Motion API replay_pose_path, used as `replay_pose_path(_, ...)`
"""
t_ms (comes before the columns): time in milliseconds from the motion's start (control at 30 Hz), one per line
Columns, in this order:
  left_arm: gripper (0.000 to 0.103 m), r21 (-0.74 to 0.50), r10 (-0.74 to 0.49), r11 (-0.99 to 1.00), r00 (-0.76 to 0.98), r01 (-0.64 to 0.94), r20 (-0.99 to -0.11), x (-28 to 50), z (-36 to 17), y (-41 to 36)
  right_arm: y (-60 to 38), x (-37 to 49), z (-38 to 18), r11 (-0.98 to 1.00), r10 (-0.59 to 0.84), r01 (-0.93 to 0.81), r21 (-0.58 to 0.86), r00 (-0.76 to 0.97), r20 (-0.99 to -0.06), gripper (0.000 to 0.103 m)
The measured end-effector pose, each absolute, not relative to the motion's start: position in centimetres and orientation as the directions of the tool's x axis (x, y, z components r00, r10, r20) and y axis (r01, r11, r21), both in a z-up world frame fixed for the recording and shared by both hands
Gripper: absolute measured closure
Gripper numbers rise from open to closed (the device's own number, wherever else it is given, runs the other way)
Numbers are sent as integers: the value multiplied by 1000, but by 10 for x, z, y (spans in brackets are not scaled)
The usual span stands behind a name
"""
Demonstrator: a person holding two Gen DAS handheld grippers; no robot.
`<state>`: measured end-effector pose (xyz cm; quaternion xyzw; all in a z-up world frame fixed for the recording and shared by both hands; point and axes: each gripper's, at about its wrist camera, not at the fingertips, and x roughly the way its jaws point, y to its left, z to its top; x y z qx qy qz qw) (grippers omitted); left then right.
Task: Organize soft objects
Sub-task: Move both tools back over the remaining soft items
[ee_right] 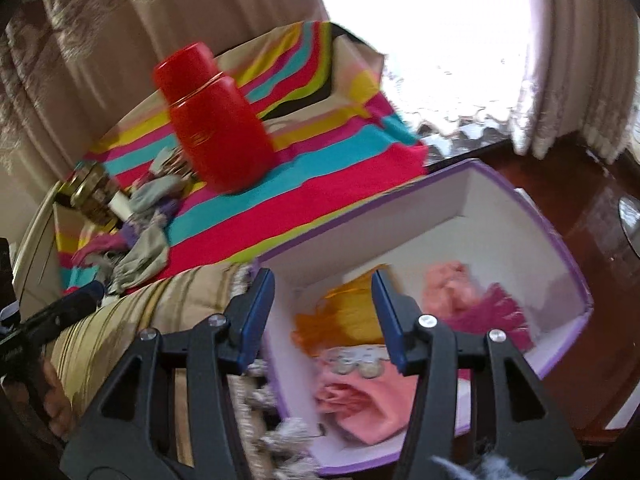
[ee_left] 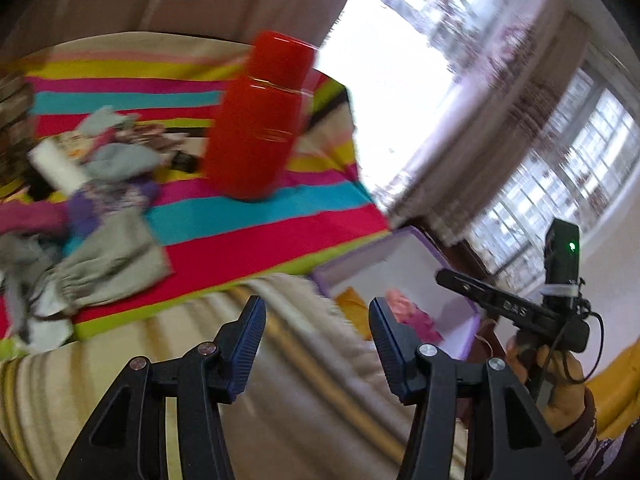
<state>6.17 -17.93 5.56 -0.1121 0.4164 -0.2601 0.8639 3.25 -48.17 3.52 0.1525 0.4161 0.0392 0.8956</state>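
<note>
Left wrist view, left to right. Pile of soft items (ee_left: pixel 92 184) (grey, purple and magenta cloths, a gathered grey-beige piece) lies on the striped cloth (ee_left: pixel 256 236) at far left, blurred; a white roll-like object sits on the pile, kind unclear. Red flask (ee_left: pixel 256 120) stands upright on the same cloth, right of the pile and apart from it. Left gripper (ee_left: pixel 318 340): jaws parted, nothing between the pads, above a beige striped cushion (ee_left: pixel 280 380). Purple-edged box (ee_left: pixel 404 272) sits to the right, below the cloth's edge. Further right, a hand (ee_left: pixel 560 384) holds the other tool.

Right wrist view, left to right. Same pile at far left, flask upright behind it. Right gripper (ee_right: pixel 324 320): jaws released, empty, over the near-left corner of the box (ee_right: pixel 472 184). Inside the box: orange cloth (ee_right: pixel 344 312), pale pink cloth (ee_right: pixel 352 404) with white lace trim, then salmon cloth (ee_right: pixel 448 288) and magenta fringed cloth (ee_right: pixel 496 320) touching at right.
</note>
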Motion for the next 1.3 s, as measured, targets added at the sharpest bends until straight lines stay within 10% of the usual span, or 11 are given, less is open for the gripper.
replay_pose_path(1300,48,-481,-355,877,671,-2,-651,59,28,9,-198,188,-24,916,367,-277,289,297,-881,26)
